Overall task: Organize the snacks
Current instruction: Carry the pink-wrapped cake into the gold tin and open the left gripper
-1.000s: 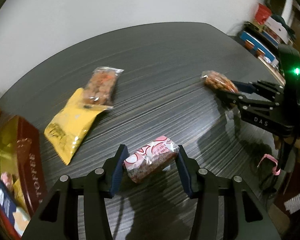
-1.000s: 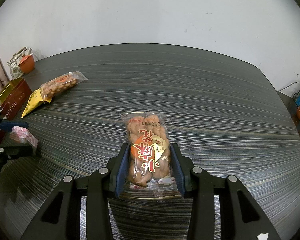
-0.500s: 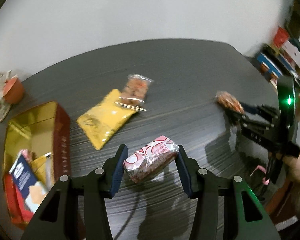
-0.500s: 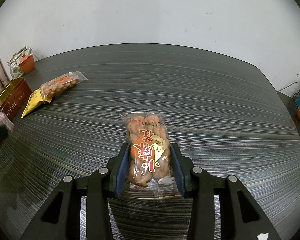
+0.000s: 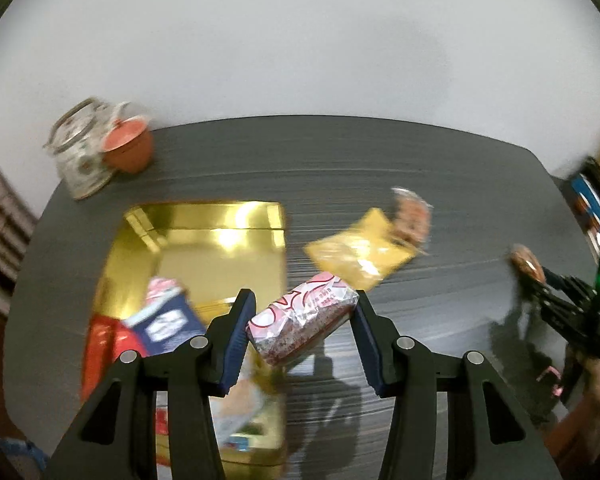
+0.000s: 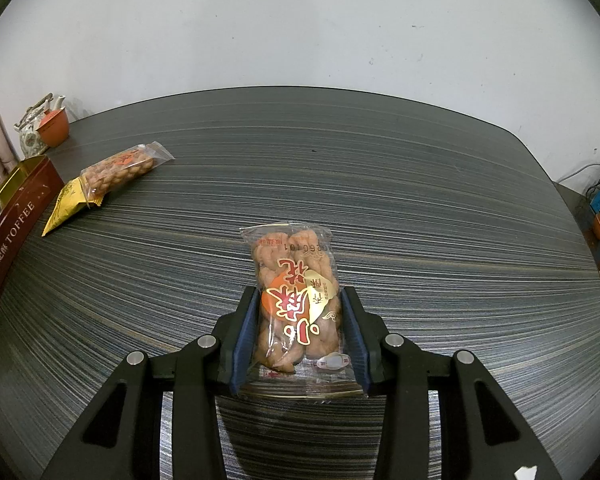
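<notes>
- Grippers first: our left gripper [image 5: 302,330] is clamped on a pink-and-white wrapped snack [image 5: 303,321], carried tilted in the air over the right wall of the gold tin [image 5: 220,248].
- Our right gripper [image 6: 300,330] is closed on a clear packet of twisted dough sticks [image 6: 296,292], which lies flat on the tabletop [image 6: 440,208] toward its near edge.
- Inside the tin we see a navy-and-white packet [image 5: 164,324] and a red one [image 5: 104,344]; the rest is blurred.
- Just right of the tin lies a yellow pouch [image 5: 360,258], with a clear bag of nuts [image 6: 118,170] resting on its far end.
- At the far left corner stand a patterned teapot [image 5: 80,152] and an orange cup [image 5: 128,150], touching.
</notes>
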{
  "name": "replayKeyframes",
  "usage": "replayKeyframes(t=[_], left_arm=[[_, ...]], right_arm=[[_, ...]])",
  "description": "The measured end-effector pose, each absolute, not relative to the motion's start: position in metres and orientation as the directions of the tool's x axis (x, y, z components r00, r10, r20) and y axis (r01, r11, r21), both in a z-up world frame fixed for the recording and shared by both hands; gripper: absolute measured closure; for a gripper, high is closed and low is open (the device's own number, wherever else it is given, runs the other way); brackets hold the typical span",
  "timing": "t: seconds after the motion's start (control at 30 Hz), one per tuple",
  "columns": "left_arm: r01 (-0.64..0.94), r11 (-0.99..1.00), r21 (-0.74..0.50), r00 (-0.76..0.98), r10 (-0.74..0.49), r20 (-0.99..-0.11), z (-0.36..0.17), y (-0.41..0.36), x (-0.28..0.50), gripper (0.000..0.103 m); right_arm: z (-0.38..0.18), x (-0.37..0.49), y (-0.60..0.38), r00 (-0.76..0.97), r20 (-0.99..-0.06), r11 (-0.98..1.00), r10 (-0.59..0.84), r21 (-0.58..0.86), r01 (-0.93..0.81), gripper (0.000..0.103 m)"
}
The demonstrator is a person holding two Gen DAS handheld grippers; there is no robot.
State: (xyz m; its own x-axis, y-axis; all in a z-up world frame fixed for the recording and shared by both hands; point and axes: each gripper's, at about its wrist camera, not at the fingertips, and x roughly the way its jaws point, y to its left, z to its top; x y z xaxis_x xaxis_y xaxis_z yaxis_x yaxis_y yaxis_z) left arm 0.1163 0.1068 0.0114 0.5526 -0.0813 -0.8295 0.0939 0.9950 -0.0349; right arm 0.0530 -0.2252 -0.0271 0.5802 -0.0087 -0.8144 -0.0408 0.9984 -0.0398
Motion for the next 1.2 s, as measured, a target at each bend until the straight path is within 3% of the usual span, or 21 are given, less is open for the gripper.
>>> replayKeyframes(t=[0.4,1.2], left_arm=[[-0.033,0.999,-0.005,0.513,0.013,-0.858,-0.009,0.162,0.126,0.054],[-0.030,0.999,0.040,0.474,0.050,-0.879,-0.030,0.167,0.145,0.056]], right_arm=[[-0.027,0.054,-0.227,0.580,-0.814,0.998,-0.011,-0.041,-0.039,0.064],[-0.026,0.053,-0.229,0.581,-0.814,0.998,-0.014,-0.043,-0.036,0.062]])
